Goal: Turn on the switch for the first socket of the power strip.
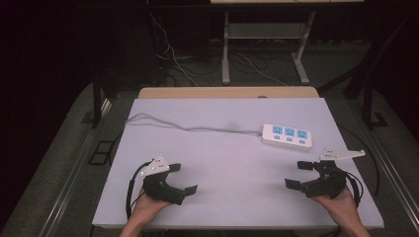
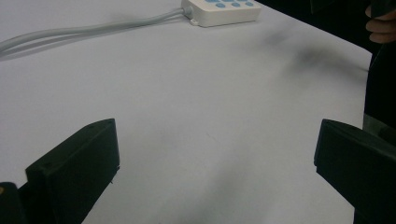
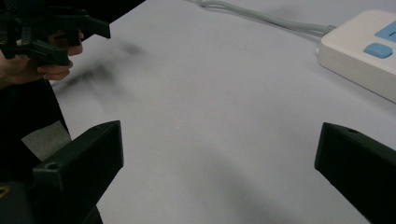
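Dark floor and a tangle of cables behind frame a pale surface (image 1: 222,197) that sits mid-frame, bare over most of its area. Low on the left of the high view, the left hand-held gripper (image 1: 187,178) hovers just over the near edge, its jaws spread wide and holding nothing. Mirrored at the lower right, the right hand-held gripper (image 1: 298,174) is equally released, jaws apart and empty. Both point inward toward the middle, which reads to me as a ready stance before any reach.

Outward from the right one, in the right-centre of the frame, lies a white power strip (image 1: 288,136) with blue sockets, flat and well apart from both jaws. It is nearer the right side, so I'd judge that hand better placed for it. Its grey cord (image 1: 188,128) trails leftward across the far half to the upper left corner, slack, leaving the near half free for the hands.
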The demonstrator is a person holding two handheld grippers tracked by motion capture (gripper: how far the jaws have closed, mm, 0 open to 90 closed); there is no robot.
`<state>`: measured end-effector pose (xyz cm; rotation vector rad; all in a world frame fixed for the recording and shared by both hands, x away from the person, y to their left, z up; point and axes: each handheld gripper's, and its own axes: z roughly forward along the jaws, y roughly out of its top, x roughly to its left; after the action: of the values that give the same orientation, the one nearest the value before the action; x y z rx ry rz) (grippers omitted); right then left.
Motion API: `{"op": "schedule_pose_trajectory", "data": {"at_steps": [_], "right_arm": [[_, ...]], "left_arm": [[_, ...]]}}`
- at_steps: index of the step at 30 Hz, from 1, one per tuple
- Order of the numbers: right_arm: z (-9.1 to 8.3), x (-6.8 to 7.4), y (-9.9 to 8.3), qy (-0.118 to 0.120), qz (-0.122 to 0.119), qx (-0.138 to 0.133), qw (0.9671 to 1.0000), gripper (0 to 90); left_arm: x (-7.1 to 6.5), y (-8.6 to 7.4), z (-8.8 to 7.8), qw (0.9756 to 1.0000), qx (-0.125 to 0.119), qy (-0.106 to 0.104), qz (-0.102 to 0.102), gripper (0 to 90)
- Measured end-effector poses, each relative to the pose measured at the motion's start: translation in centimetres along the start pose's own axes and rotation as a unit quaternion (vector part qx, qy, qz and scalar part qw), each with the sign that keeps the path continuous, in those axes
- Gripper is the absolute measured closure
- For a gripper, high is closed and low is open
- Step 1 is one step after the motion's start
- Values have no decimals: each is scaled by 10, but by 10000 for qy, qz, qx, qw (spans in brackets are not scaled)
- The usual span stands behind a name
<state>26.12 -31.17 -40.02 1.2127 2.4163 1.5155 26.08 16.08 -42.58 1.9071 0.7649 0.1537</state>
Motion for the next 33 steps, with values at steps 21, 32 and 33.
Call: {"op": "schedule_pose_trajectory", "data": {"at_steps": [21,32,33], "right_arm": [[7,-9,35,-45,-180,384,9991,8],[11,-14,58,-110,-300,573,9978,8],[11,-14,60,-124,-301,583,9978,8]], "left_arm": [[2,-2,3,9999,116,-1,-62,0],[3,-2,5,9998,181,15,-73,0],[3,-2,5,9998,181,15,-73,0]]}}
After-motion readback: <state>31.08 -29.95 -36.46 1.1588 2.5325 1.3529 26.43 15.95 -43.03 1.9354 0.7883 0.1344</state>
